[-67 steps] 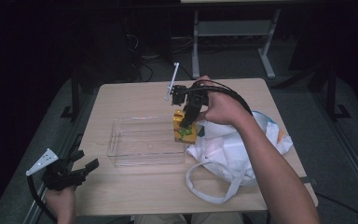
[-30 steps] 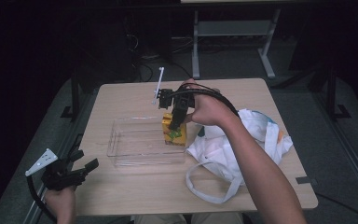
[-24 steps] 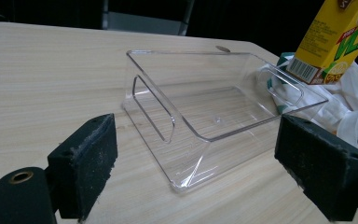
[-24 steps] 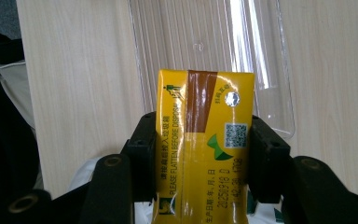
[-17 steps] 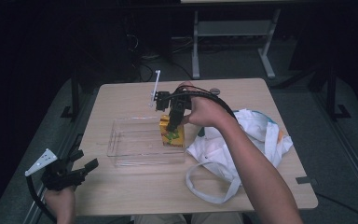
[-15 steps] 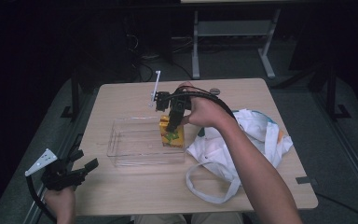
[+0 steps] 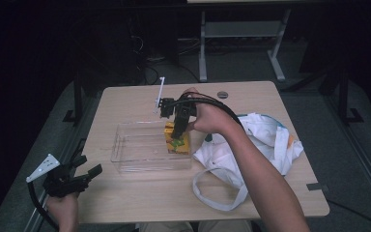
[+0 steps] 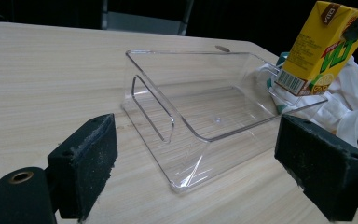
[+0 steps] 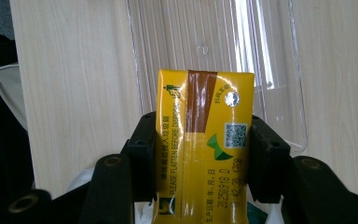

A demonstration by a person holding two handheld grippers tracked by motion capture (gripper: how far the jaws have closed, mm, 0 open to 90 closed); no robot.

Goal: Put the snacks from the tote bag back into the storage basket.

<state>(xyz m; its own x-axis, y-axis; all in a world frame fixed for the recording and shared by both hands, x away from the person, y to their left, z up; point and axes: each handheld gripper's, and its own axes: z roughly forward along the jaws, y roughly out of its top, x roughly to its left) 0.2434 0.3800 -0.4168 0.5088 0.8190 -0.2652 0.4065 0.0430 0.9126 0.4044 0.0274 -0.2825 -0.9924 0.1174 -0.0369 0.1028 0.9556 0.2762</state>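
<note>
Right gripper (image 7: 178, 129) jaws clamped on yellow drink carton (image 9: 200, 144) above clear tray (image 7: 142, 150), table centre; left gripper (image 7: 84, 175) jaws wide open, empty, near-left table corner.

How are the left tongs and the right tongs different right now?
The left tongs are open and hold nothing; the right tongs are shut on the yellow drink carton. The left tongs sit low by the table's near left edge, pointing toward the clear tray; the right tongs point downward over the tray's right end, carton tilted above it. Both have black padded jaws and are hand-held.
</note>
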